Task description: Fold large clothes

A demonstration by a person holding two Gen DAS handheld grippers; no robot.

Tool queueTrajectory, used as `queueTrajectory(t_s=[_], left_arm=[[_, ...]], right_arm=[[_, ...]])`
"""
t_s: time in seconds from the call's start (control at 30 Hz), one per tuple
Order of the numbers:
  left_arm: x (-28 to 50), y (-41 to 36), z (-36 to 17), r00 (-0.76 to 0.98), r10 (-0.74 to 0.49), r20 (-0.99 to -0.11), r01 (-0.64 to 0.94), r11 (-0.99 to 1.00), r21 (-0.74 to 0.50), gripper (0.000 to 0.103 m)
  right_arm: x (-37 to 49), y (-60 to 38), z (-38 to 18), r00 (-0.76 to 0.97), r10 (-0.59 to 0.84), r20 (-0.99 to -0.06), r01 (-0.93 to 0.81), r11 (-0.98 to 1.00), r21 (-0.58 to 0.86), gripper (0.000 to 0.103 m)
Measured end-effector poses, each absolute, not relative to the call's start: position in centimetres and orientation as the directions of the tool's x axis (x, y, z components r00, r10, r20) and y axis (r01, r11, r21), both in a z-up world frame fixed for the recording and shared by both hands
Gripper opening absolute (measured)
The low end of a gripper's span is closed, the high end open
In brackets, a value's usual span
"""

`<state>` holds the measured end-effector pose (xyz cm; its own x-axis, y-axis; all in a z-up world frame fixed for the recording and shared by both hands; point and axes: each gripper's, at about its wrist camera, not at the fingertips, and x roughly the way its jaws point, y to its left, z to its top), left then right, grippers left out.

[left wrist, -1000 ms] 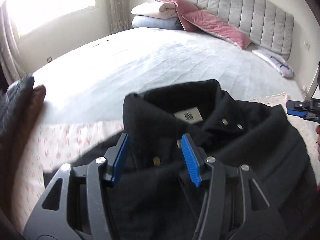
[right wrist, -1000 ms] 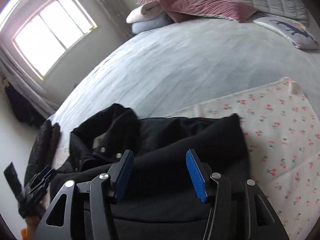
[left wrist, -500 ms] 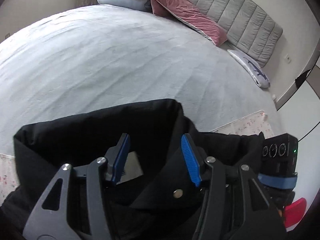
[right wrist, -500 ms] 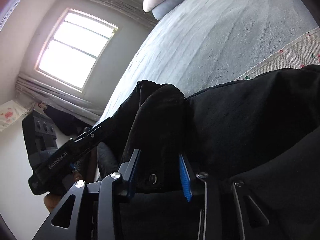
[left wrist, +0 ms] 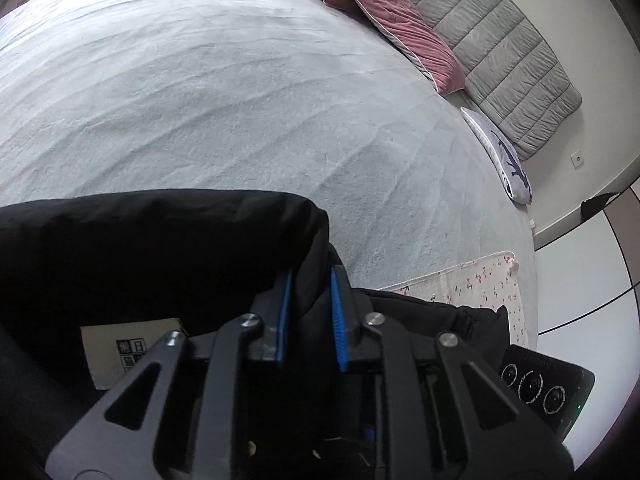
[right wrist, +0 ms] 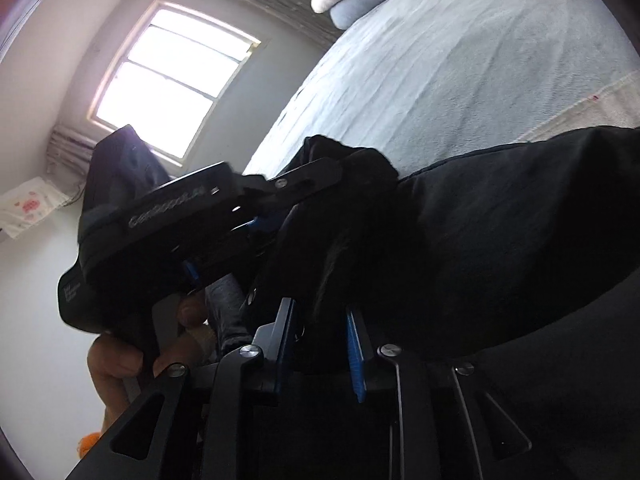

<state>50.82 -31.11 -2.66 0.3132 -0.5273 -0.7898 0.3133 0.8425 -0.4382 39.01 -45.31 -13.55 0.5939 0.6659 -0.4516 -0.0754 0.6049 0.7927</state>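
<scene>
The bed (left wrist: 224, 92), covered in a pale grey spread, fills most of both views. Its grey padded headboard (left wrist: 500, 52) stands at the far end with a pink pillow (left wrist: 396, 24) leaning on it and a white printed cushion (left wrist: 504, 160) lower down. A floral sheet (left wrist: 476, 284) lies on the near edge of the bed. The black coat (right wrist: 500, 220) is bunched on the near edge of the bed, partly over that sheet, and blocks my view of everything under it. A bright window (right wrist: 168, 72) is on the far wall.

My left hand-held gripper (left wrist: 310, 312) is closing, its blue pads pressing a fold of coat by the collar. My right hand-held gripper (right wrist: 320, 340) is clamped on a thick fold of the same coat.

The white neck label (left wrist: 128, 350) carries small print I cannot read; its lower edge is cut off. Raised lettering on the left gripper's body is blurred.
</scene>
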Motion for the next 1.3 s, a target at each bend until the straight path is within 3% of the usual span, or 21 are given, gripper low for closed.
queueTrajectory(t_s=[0.13, 0.27, 0.37, 0.53, 0.67, 0.73, 0.8, 0.83, 0.93, 1.07, 1.17, 1.2, 1.23, 1.3], left_arm=[[50.6, -31.3, -1.3, 0.313, -0.540, -0.781, 0.302, 0.836, -0.458, 0.009], [50.8, -30.2, 0.1, 0.369, -0.520, -0.770, 0.260, 0.853, -0.452, 0.005], [50.8, -30.0, 0.5, 0.403, -0.494, -0.771, 0.263, 0.869, -0.420, 0.004], [50.7, -28.2, 0.6, 0.434, -0.605, -0.668, 0.235, 0.792, -0.564, 0.003], [50.9, -28.3, 0.2, 0.397, -0.621, -0.675, 0.259, 0.782, -0.567, 0.005], [50.6, -28.9, 0.7, 0.388, -0.599, -0.700, 0.300, 0.800, -0.519, 0.015], [50.1, -29.9, 1.0, 0.361, -0.560, -0.745, 0.344, 0.823, -0.452, 0.052], [49.8, -30.3, 0.9, 0.363, -0.530, -0.767, 0.370, 0.837, -0.403, 0.054], [49.4, -31.0, 0.1, 0.351, -0.465, -0.813, 0.406, 0.858, -0.316, 0.054], [50.1, -29.4, -1.9, 0.323, -0.500, -0.803, 0.323, 0.856, -0.403, 0.054], [50.1, -28.8, -3.1, 0.288, -0.555, -0.781, 0.275, 0.829, -0.488, 0.048], [50.0, -28.9, -3.4, 0.279, -0.560, -0.780, 0.269, 0.825, -0.496, 0.042], [50.0, -28.8, -3.7, 0.271, -0.569, -0.776, 0.264, 0.820, -0.509, 0.040], [49.9, -28.5, -3.8, 0.260, -0.602, -0.755, 0.244, 0.797, -0.552, 0.037]], right_arm=[[36.8, -48.3, -13.3, 0.613, 0.687, -0.390, -0.039, 0.519, 0.854, 0.006], [35.7, -49.6, -13.8, 0.592, 0.703, -0.394, -0.012, 0.497, 0.868, 0.006], [35.1, -50.1, -13.5, 0.583, 0.685, -0.436, 0.009, 0.532, 0.847, 0.005], [34.5, -50.2, -14.0, 0.563, 0.628, -0.538, 0.070, 0.612, 0.788, 0.005], [34.5, -50.4, -14.1, 0.582, 0.617, -0.530, 0.060, 0.618, 0.784, 0.006], [34.1, -50.5, -13.5, 0.589, 0.592, -0.549, 0.045, 0.655, 0.754, 0.010], [34.1, -50.2, -13.1, 0.585, 0.588, -0.559, 0.027, 0.675, 0.738, 0.012], [34.1, -50.2, -13.0, 0.581, 0.590, -0.561, 0.026, 0.675, 0.737, 0.015], [35.1, -49.9, -13.4, 0.585, 0.615, -0.529, 0.030, 0.635, 0.772, 0.026], [34.8, -49.7, -12.8, 0.608, 0.627, -0.487, 0.011, 0.607, 0.795, 0.032], [35.0, -48.2, -13.0, 0.619, 0.637, -0.460, -0.023, 0.600, 0.800, 0.031], [35.3, -46.8, -13.0, 0.601, 0.655, -0.457, -0.047, 0.600, 0.798, 0.025], [35.4, -46.1, -13.0, 0.569, 0.688, -0.450, -0.073, 0.587, 0.806, 0.009], [34.9, -46.3, -12.1, 0.564, 0.712, -0.419, -0.106, 0.565, 0.818, 0.008]])
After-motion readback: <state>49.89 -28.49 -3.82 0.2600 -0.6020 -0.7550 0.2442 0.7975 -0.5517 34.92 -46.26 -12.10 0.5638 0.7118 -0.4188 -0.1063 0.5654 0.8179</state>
